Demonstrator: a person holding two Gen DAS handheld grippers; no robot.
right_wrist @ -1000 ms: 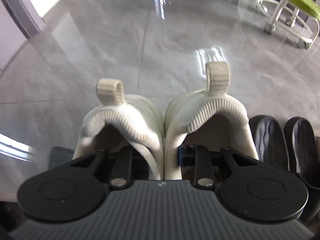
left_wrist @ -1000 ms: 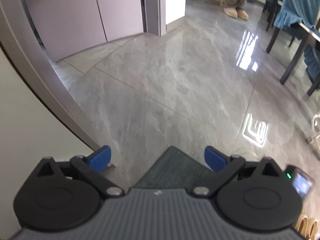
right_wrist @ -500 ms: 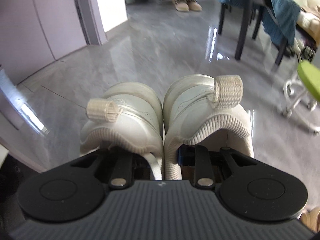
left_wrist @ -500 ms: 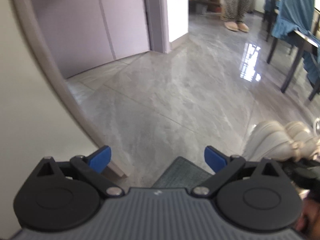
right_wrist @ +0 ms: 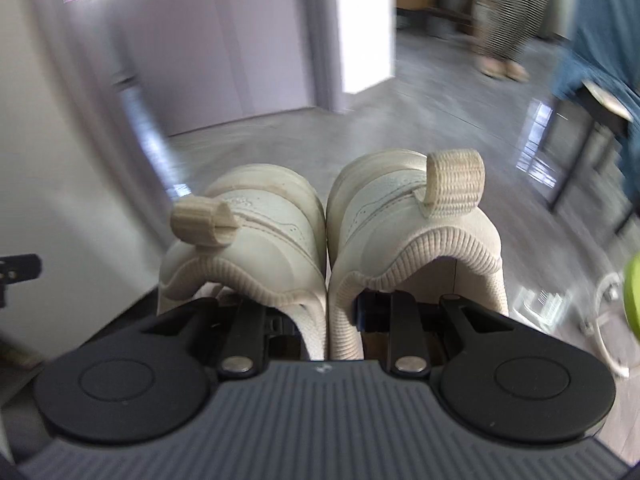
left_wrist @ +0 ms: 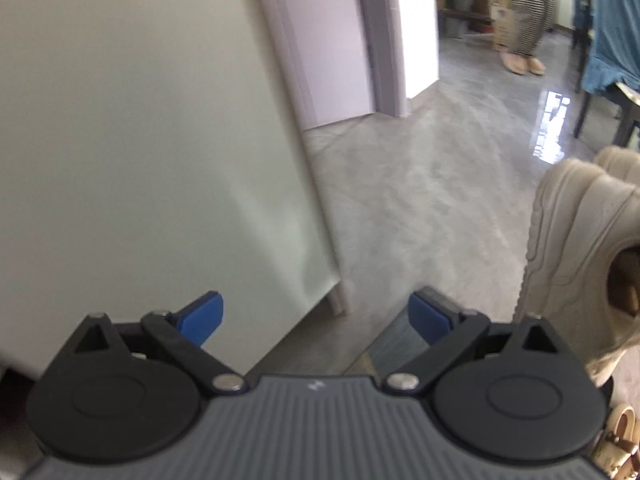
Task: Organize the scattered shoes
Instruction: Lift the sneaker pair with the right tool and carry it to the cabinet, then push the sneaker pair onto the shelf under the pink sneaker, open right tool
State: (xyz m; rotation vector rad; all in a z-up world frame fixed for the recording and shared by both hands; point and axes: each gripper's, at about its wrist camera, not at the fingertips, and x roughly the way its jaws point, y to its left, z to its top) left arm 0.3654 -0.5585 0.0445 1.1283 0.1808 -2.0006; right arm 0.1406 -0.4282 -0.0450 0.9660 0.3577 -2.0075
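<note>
A pair of cream sneakers (right_wrist: 328, 240) hangs in the air, heels toward the camera, pressed side by side. My right gripper (right_wrist: 326, 316) is shut on their two inner collars, one finger inside each shoe. The same cream sneakers (left_wrist: 580, 248) show at the right edge of the left wrist view, lifted above the floor. My left gripper (left_wrist: 316, 316) stands open with blue pads (left_wrist: 426, 318) and nothing between them, close to a pale cabinet panel (left_wrist: 140, 140).
A dark doormat (left_wrist: 396, 344) lies on the grey tiled floor below the left gripper. Tan sandals (left_wrist: 616, 448) sit at the lower right. A person (left_wrist: 524, 20) stands far back. A dark table with blue cloth (right_wrist: 600, 80) and a green stool (right_wrist: 632, 300) are to the right.
The right gripper has lifted the sneakers off the floor and tilted up toward the room. The left gripper has swung left toward the pale panel, staying open.
</note>
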